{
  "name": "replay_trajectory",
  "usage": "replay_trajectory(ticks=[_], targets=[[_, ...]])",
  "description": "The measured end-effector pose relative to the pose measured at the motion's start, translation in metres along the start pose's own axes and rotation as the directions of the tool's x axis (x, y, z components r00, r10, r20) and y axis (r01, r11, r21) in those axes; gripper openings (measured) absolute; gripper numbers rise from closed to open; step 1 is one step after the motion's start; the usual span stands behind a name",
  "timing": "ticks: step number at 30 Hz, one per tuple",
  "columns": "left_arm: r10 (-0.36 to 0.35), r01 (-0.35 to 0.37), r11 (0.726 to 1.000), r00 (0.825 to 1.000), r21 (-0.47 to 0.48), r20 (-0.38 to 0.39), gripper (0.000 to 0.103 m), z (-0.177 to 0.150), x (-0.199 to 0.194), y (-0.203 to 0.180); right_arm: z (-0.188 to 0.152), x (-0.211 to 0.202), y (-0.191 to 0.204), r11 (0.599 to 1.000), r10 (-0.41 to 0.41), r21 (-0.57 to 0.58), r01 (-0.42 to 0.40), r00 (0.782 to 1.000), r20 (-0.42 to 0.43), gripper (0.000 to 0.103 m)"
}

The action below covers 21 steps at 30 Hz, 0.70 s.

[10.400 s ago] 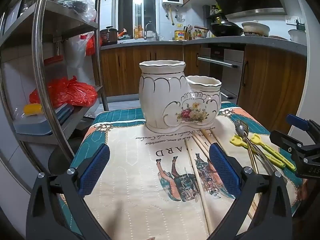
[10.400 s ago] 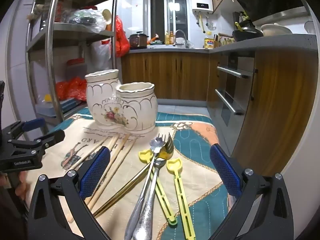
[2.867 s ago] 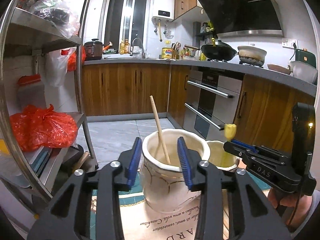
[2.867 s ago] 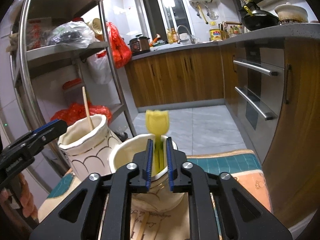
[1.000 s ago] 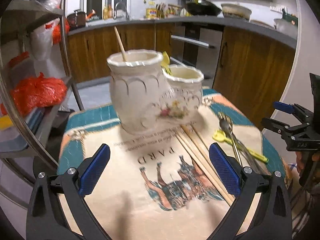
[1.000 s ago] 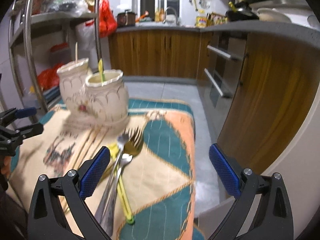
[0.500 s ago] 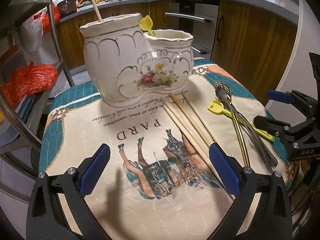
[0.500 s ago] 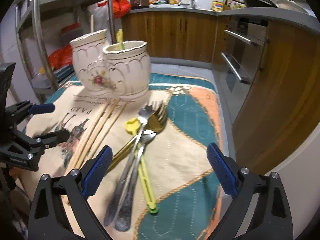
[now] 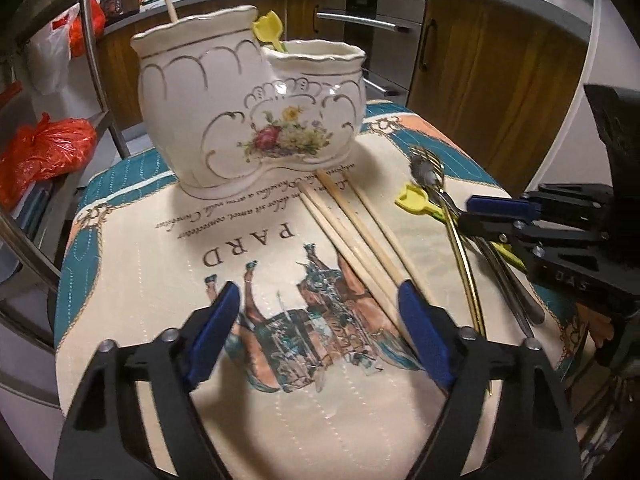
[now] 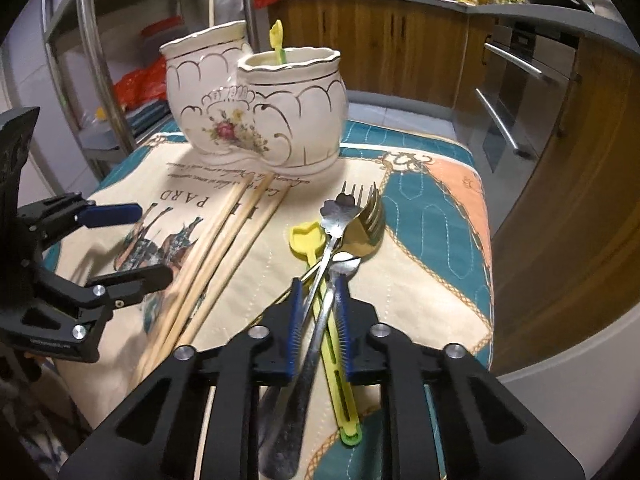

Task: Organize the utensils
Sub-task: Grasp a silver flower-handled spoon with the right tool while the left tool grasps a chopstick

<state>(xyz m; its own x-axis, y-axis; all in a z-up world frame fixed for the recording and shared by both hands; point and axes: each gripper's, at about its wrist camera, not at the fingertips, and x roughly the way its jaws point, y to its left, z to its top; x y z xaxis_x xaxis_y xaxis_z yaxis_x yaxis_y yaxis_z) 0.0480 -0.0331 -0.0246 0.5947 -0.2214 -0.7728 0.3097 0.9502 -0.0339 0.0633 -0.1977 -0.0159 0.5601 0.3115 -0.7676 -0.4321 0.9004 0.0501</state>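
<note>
The right gripper (image 10: 318, 312) has just been closing its fingers around the steel and yellow utensil handles (image 10: 320, 320) lying right of the chopsticks (image 10: 216, 256); whether they clamp, I cannot tell. The left gripper (image 9: 320, 332), fingers apart but narrowing, straddles the chopsticks' near ends. The ceramic holder (image 9: 256, 108) stands at the table's far side.

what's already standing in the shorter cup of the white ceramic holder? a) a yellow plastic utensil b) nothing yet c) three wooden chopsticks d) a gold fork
a: a yellow plastic utensil sticks up out of the shorter cup of the holder, while the gold fork and the three wooden chopsticks lie on the cloth in front of it.
</note>
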Motion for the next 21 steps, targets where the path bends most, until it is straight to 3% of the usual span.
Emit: replay_trajectory(ticks=[7,11,17,21], targets=[[0.003,-0.003,1.000,1.000,0.004,-0.026,0.066,0.002,0.008,-0.007,0.004,0.003,0.000,1.000,-0.005,0.000,0.005,1.000,-0.005,0.014],[0.017,-0.017,1.000,0.999,-0.005,-0.039,0.057,0.005,0.009,-0.005,0.003,0.003,-0.002,1.000,-0.005,-0.003,0.005,1.000,-0.005,0.014],[0.045,-0.045,0.999,0.998,0.009,-0.054,0.055,0.008,0.015,-0.009,0.003,0.003,-0.001,1.000,-0.004,0.008,0.004,1.000,-0.002,0.014],[0.046,-0.045,0.999,0.998,0.022,-0.053,0.035,0.012,0.017,-0.010,0.004,0.004,-0.003,1.000,-0.001,0.012,0.001,1.000,-0.005,0.014]])
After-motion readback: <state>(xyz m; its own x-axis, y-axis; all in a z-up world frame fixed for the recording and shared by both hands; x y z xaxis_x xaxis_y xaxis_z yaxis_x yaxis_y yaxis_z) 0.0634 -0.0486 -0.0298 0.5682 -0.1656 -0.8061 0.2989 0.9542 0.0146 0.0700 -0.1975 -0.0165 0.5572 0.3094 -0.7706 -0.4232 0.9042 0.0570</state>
